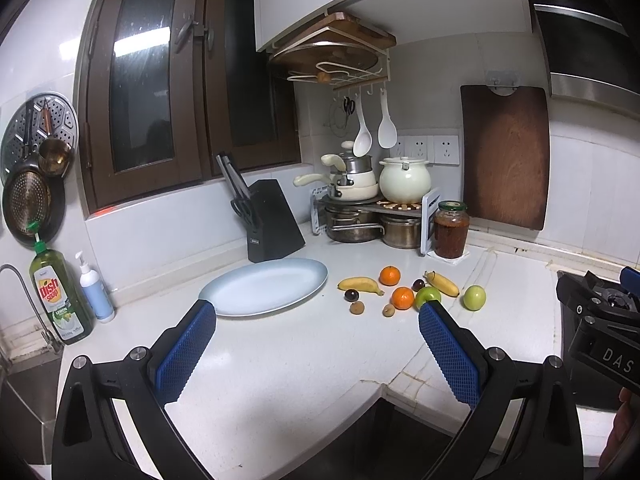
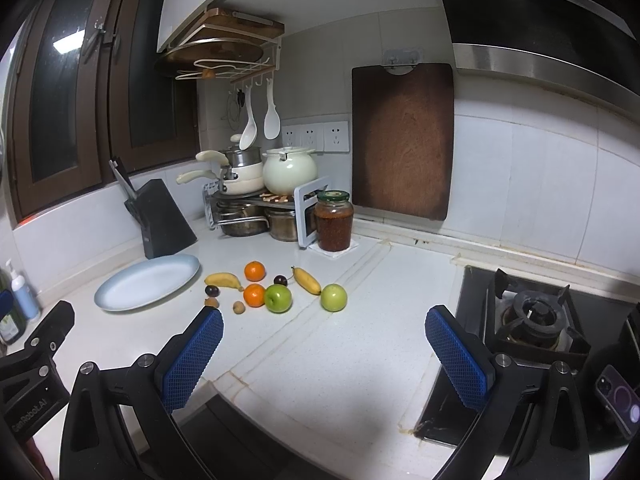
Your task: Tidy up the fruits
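Finding the fruit loose on the white worktop (image 2: 340,360), gathered toward its back corner and just right of the oval plate (image 2: 148,282), took stock before any grasp. Saw the left gripper (image 1: 316,306) and the right gripper (image 2: 324,312) both spread wide over the near edge, with nothing between the blue pads.

Judged the plate stiff, glazed and breakable, so best left where it lay as the likely place for the fruit. Reckoned the two bananas (image 2: 224,279) (image 2: 307,280) light, soft and easily bruised; favoured a gentle hold across the thick middle. Took the two green apples (image 2: 278,298) (image 2: 333,297) for firm, smooth and prone to roll, the heaviest pieces there; favoured a squeeze across the widest part. Counted the two oranges (image 2: 255,271) (image 2: 254,294) as round, slightly yielding and better to grip by their dimpled skin. Rated the two dark fruits (image 2: 212,291) (image 2: 280,280) small, slick and tender, wanting a light pinch. Thought the two small brown fruits (image 2: 211,302) (image 2: 239,307) lightest and likeliest to slip out of wide pads.

Could not tell plum from cherry for the dark pair, nor name the brown pair. Noted, in the left wrist view, one apple partly covered by the left gripper's right finger (image 1: 444,340), and the right gripper cut off at the frame edge. Could not make out whether neighbouring fruits touched.
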Motion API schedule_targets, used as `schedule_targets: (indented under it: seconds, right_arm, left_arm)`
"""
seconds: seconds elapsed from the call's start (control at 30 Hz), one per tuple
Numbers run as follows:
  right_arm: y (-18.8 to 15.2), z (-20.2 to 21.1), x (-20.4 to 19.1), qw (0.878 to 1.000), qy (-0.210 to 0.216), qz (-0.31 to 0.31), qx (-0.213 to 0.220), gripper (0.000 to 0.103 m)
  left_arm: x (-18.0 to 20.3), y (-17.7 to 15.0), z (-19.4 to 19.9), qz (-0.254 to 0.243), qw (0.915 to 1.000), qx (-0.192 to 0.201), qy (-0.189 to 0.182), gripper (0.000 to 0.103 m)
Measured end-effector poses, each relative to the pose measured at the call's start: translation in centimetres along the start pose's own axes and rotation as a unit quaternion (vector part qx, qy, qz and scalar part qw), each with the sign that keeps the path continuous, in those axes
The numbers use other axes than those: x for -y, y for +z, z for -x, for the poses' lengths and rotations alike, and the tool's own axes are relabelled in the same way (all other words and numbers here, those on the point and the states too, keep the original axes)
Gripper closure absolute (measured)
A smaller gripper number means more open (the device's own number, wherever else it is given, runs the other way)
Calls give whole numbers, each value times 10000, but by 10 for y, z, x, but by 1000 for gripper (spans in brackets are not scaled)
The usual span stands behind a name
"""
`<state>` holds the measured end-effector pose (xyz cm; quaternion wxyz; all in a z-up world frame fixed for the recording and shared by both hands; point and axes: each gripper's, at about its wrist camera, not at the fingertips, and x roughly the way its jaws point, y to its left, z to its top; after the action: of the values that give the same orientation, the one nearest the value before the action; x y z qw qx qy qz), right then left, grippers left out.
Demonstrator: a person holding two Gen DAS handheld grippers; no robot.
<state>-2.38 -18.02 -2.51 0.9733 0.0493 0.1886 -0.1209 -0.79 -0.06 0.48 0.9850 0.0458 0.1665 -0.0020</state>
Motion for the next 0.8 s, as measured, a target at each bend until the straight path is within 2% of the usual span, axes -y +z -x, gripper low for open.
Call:
schedule_targets:
  seconds: [0.8]
  right_arm:
    - [0, 3, 1, 10000, -11, -1, 38, 1]
  left_arm:
    - [-1, 4, 3, 2, 10000, 80, -13, 0]
